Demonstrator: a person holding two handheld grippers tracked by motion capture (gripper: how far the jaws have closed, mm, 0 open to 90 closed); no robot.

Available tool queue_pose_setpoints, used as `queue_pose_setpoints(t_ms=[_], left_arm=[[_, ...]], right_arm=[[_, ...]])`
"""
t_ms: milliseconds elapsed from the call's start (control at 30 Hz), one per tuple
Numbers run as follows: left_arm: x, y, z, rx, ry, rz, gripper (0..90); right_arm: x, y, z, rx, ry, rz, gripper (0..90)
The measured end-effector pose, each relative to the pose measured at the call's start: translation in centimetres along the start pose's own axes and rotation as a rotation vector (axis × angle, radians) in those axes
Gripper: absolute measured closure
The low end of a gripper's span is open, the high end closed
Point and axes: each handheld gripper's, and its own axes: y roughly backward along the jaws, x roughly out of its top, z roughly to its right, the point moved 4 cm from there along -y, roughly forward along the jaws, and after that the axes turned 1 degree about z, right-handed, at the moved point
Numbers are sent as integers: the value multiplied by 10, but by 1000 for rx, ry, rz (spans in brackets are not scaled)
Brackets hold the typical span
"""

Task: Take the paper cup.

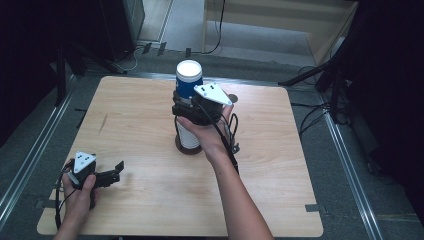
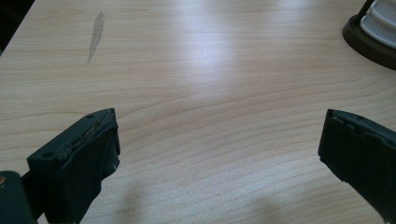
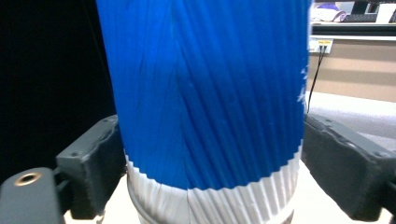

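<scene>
Jaws of the right gripper [image 1: 186, 102] clamp the blue cup [image 1: 189, 79] atop the stack of cups [image 1: 187, 135] mid-tabletop [image 1: 280, 165], apparently gripped but not yet separated, while the left gripper [image 1: 112, 174] rests wide open, near left.

I work in what looks like a lab or recording room: one bare wooden table [image 1: 150, 200] stands on grey carpet between metal floor rails [image 1: 350, 170]. Dark stand legs [image 1: 310, 75] and loose cables [image 1: 315, 117] ring it, and my right gripper view shows a wall socket [image 3: 321, 45].
</scene>
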Motion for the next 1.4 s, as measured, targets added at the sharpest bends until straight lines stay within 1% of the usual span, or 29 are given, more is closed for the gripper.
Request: queue_pose_setpoints(t_ms=[233, 567, 833, 900, 1167, 1200, 1233, 1333, 1367, 1400], left_arm=[[0, 0, 0, -2, 0, 1, 0], [0, 0, 0, -4, 2, 1, 0], [0, 0, 0, -7, 3, 1, 0], [0, 0, 0, -6, 3, 1, 0], [0, 0, 0, -3, 2, 5, 0], [1, 0, 0, -5, 12, 18, 0], [1, 0, 0, -5, 12, 18, 0], [1, 1, -2, 5, 21, 31, 0], [1, 1, -2, 5, 21, 31, 0], [1, 1, -2, 13, 16, 32, 0]], right_arm=[[-1, -4, -3, -2, 0, 12, 145], [-1, -3, -3, -14, 6, 24, 152], [2, -1, -3, -13, 6, 41, 162], [5, 0, -3, -13, 0, 51, 166], [16, 3, -3, -18, 9, 81, 168], [19, 5, -4, -20, 4, 86, 168], [21, 5, -4, -24, 3, 90, 168], [25, 7, -5, -25, 4, 103, 168], [25, 7, -5, -25, 4, 103, 168], [29, 8, -6, -26, 7, 114, 168]])
